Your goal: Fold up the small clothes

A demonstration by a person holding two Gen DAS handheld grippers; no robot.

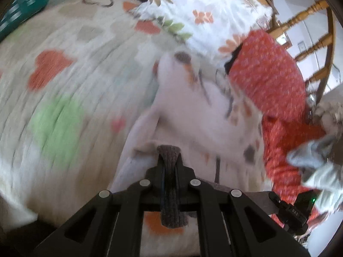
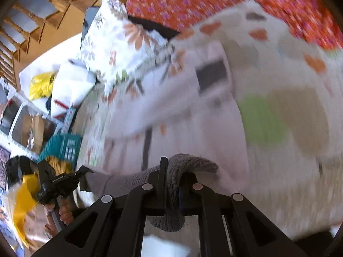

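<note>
Claws both clenched on the garment's grey hem, I see; left claw [image 1: 169, 156] and right claw [image 2: 171, 171] each pinch it; pale garment [image 1: 193, 111] hangs ahead over the bed [image 1: 64, 90]; pillow [image 1: 193, 10] beyond.

The 2 wrist views are aimed down along closed fingers, close over the heart-printed white quilt [image 1: 64, 85] [image 2: 278, 150]; the floral white pillow [image 1: 199, 15] [image 2: 120, 42] is shared.

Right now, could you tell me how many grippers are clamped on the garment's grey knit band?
2: the left gripper pinches one end of the grey knit band, and the right gripper pinches the other. The bedspread lies beneath.
</note>
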